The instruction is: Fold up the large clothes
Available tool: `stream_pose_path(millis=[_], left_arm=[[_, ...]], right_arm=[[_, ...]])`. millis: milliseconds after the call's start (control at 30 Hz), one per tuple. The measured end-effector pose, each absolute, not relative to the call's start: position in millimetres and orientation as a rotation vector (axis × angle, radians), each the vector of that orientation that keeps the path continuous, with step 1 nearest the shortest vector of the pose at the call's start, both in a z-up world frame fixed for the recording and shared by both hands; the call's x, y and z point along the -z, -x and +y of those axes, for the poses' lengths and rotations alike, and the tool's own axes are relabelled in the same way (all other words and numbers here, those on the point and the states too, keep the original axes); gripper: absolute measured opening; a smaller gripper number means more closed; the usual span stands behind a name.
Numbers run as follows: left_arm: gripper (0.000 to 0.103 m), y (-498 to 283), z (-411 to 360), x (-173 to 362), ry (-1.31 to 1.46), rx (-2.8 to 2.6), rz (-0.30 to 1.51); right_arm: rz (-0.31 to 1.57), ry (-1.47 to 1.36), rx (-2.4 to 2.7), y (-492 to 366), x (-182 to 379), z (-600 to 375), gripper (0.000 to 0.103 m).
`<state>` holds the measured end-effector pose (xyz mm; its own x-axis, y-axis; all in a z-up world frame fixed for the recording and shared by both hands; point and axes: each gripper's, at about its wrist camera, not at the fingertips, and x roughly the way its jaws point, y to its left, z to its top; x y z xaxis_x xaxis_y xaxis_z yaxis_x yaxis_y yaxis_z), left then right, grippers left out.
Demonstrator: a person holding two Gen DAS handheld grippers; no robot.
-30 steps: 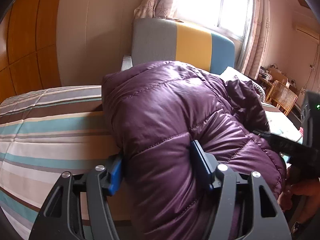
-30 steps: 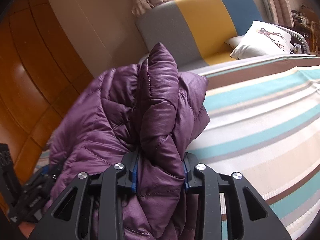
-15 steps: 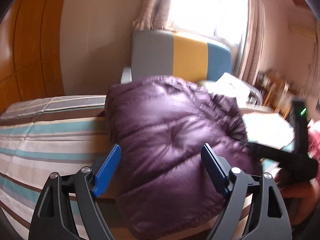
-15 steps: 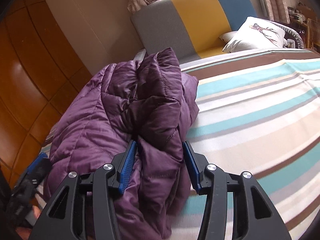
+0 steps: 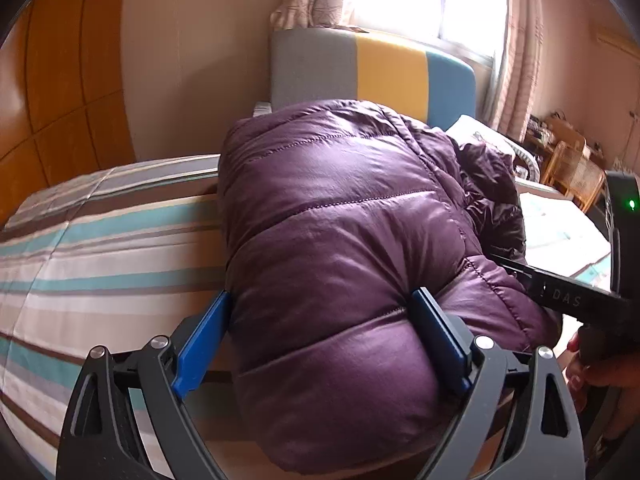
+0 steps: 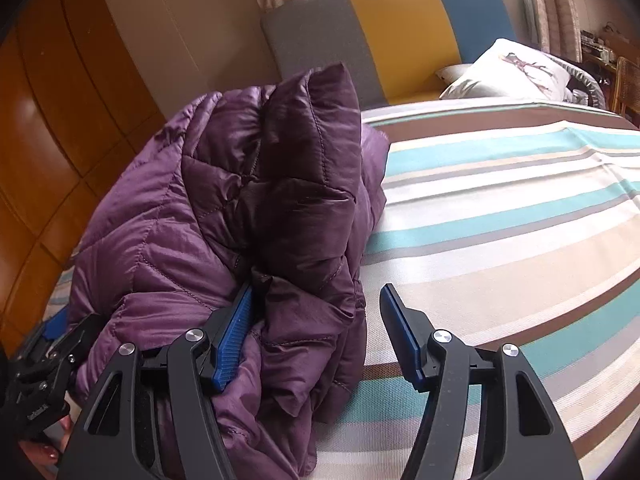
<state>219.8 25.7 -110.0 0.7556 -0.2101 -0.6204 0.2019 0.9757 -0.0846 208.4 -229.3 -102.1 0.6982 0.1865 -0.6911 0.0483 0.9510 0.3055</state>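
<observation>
A purple quilted down jacket (image 5: 344, 240) lies bundled on the striped bed cover (image 5: 100, 248). My left gripper (image 5: 320, 334) is open, its blue pads on either side of the jacket's near end, which bulges between them. In the right wrist view the jacket (image 6: 224, 220) lies at the left, a folded flap standing up. My right gripper (image 6: 320, 332) is open, the left pad against the jacket's folds, the right pad free over the bed cover (image 6: 520, 220). The right gripper's body shows at the left wrist view's right edge (image 5: 568, 296).
A grey, yellow and blue headboard (image 6: 400, 28) stands behind the bed, with a white pillow (image 6: 512, 72) at its right. Wooden wardrobe panels (image 6: 52, 140) run along the left. A wicker chair (image 5: 576, 168) and clutter stand at the far right by the curtains.
Both grippers have opened and let go of the jacket. The jacket has dropped from its lifted pose and settled on the bed. My right gripper's jaws have spread wider since half a second ago.
</observation>
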Motion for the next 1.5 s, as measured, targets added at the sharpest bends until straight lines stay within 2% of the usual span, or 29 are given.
stream_pose_path(millis=[33, 100, 167, 300, 367, 500, 1033, 1500], left_arm=[[0.101, -215.7, 27.2, 107.7, 0.027, 0.206, 0.671], [0.101, -206.1, 28.7, 103.3, 0.048, 0.172, 0.646], [0.101, -194.7, 30.2, 100.1, 0.059, 0.155, 0.628], [0.101, -164.7, 31.6, 92.6, 0.053, 0.104, 0.605], [0.101, -153.0, 31.6, 89.5, 0.057, 0.072, 0.616], [0.101, -131.6, 29.8, 87.3, 0.027, 0.012, 0.633], [0.101, -64.2, 37.7, 69.8, -0.020, -0.049, 0.595], [0.101, -43.0, 41.0, 62.1, -0.014, -0.038, 0.558]], right_arm=[[0.781, -0.305, -0.073, -204.8, 96.1, -228.7, 0.064], [0.761, -0.290, -0.061, -197.9, 87.2, -226.8, 0.068], [0.748, -0.277, -0.064, -189.3, 76.3, -222.7, 0.080], [0.731, -0.248, -0.090, -166.3, 64.5, -214.1, 0.083], [0.720, -0.230, -0.097, -150.0, 58.5, -211.5, 0.092], [0.699, -0.170, -0.097, -123.5, 49.3, -197.7, 0.099], [0.654, -0.072, -0.005, -41.5, 37.4, -186.2, 0.099], [0.627, -0.078, -0.020, -27.3, 29.0, -185.2, 0.099]])
